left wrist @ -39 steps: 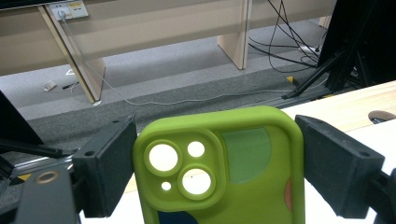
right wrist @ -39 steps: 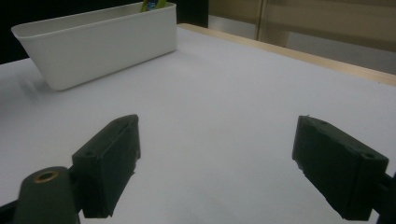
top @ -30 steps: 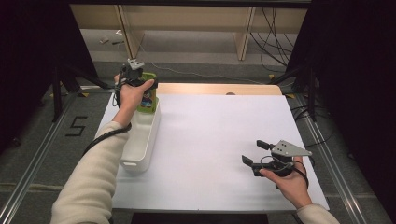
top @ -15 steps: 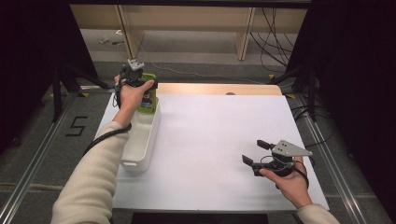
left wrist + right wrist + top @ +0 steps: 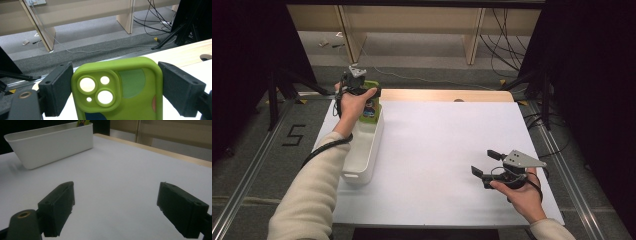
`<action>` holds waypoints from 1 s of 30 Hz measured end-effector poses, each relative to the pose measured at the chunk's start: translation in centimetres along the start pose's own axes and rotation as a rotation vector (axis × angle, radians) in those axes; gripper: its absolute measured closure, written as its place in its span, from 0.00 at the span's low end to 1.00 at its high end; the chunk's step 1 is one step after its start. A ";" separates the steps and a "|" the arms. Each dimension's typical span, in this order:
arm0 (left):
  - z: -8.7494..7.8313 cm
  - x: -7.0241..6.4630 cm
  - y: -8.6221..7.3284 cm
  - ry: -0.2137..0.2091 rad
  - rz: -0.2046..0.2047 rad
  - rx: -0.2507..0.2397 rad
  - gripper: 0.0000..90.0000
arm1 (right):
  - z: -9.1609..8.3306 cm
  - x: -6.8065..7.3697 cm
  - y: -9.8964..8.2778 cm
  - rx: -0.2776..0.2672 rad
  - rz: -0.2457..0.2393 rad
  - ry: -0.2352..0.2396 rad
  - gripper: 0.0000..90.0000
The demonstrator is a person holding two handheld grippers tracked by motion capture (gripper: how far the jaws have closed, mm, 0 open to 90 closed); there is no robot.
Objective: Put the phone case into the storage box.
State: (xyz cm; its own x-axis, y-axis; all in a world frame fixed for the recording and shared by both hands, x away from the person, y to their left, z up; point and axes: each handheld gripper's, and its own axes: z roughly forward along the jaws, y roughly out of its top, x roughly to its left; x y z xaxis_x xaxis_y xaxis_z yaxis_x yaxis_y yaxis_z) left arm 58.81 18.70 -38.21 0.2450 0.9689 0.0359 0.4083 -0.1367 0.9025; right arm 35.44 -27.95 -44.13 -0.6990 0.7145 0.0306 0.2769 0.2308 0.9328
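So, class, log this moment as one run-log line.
left tool: shut on green phone case, above white bin far end | right tool: open, nothing held, over white table

A lime-green phone case (image 5: 117, 90) is held upright between the pads of the left gripper (image 5: 357, 87), its back turned to the left gripper view. A raised camera block with round cut-outs is seen at its upper left, with darker green, red and navy patches printed below. It is kept over the far end of the white bin (image 5: 367, 150) at the tabletop's far left.
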 end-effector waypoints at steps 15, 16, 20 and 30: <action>0.2 0.1 -0.9 0.002 -0.006 0.007 0.17 | 0.0 0.0 0.0 0.000 0.000 0.000 0.17; 0.2 0.1 -0.9 0.002 -0.007 0.008 0.17 | 0.0 0.0 0.0 0.000 0.000 0.000 0.17; 0.2 0.1 -1.0 0.002 -0.009 0.009 0.17 | 0.0 0.0 0.0 0.000 -0.001 0.000 0.17; 0.3 0.0 -1.4 -0.003 -0.009 0.013 0.17 | 0.0 0.0 0.0 0.001 0.000 0.000 0.18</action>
State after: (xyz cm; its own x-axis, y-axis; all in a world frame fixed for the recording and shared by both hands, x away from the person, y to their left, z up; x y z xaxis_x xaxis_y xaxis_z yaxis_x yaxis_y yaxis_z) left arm 58.55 18.86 -39.57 0.2439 0.9694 0.0268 0.4218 -0.1309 0.8972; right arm 35.44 -27.94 -44.15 -0.6986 0.7148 0.0306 0.2774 0.2313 0.9325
